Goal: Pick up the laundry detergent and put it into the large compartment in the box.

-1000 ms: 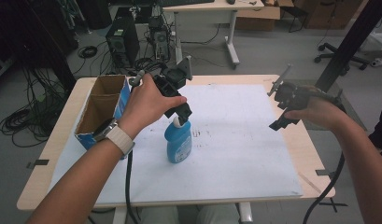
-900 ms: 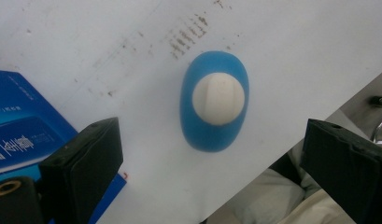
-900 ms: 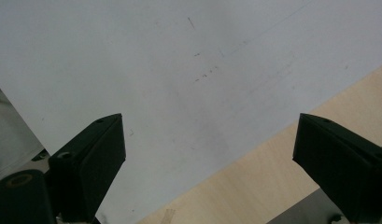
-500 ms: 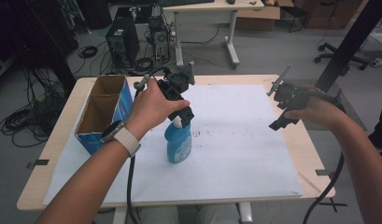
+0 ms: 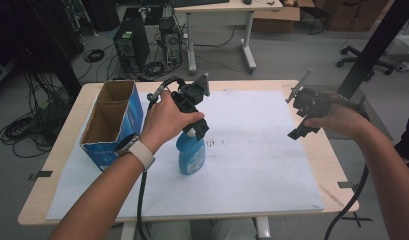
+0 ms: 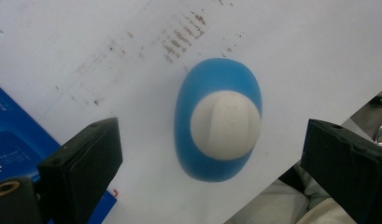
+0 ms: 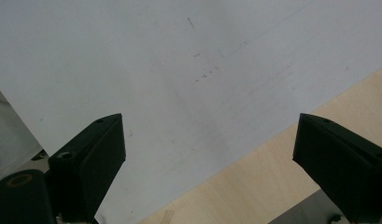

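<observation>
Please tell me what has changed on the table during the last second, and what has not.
Little changed. The left hand-held gripper stayed hovering over the blue plastic bottle with the white cap, jaws open, shifting only slightly. The bottle, the blue cardboard box and the right hand-held gripper, also open, kept their places.

High view: top of the blue bottle [image 5: 192,156] hidden behind the left gripper [image 5: 198,131] and left hand [image 5: 167,120]; cap not visible there. Left gripper view: blue box [image 6: 11,140] cut off at the left edge, print on it too small to read. Right gripper [image 5: 303,131] jaws partly hidden by the right hand [image 5: 337,117].
</observation>
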A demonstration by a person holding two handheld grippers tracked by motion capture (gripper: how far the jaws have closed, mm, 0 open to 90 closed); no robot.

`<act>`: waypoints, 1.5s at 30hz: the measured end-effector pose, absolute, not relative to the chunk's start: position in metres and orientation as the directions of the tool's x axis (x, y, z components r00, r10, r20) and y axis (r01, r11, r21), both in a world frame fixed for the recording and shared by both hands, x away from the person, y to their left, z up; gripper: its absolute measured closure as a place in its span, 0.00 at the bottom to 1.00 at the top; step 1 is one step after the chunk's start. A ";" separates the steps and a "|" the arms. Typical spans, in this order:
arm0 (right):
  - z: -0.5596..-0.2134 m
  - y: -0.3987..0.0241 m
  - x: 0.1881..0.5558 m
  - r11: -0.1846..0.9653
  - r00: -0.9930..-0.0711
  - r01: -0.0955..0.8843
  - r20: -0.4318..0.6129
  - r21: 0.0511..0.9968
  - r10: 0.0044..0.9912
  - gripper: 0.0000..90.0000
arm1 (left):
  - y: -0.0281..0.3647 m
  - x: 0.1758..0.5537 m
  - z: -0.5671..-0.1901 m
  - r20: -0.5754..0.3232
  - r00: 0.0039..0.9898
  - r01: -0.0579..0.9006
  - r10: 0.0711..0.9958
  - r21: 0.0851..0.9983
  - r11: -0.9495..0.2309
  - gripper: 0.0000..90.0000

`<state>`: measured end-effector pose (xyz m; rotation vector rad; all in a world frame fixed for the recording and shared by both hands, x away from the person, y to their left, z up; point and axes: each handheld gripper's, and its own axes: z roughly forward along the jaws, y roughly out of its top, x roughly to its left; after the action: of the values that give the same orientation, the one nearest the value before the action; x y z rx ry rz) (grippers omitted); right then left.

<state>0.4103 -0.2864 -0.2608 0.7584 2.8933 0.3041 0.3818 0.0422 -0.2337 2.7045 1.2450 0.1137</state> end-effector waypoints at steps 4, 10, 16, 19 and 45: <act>-0.261 -0.286 0.410 0.852 -0.864 0.470 -0.079 0.229 0.498 0.10 | 0.041 0.382 -0.237 -0.002 0.651 0.747 0.759 0.177 -0.641 0.06; -0.261 -0.287 0.410 0.850 -0.862 0.473 -0.076 0.232 0.501 0.10 | 0.041 0.382 -0.244 -0.007 0.651 0.749 0.759 0.174 -0.640 0.07; -0.264 -0.288 0.410 0.848 -0.861 0.476 -0.071 0.233 0.503 0.10 | 0.039 0.382 -0.250 -0.015 0.649 0.750 0.761 0.178 -0.637 0.07; -0.264 -0.288 0.410 0.847 -0.861 0.476 -0.071 0.234 0.504 0.10 | 0.038 0.382 -0.253 -0.016 0.649 0.750 0.760 0.178 -0.637 0.07; -0.265 -0.289 0.411 0.846 -0.861 0.477 -0.065 0.238 0.504 0.10 | 0.037 0.384 -0.270 -0.013 0.647 0.755 0.763 0.155 -0.637 0.11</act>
<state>0.4113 -0.2895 -0.2654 0.7729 2.8973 0.3239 0.3839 0.0372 -0.2701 2.7156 1.2595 0.0809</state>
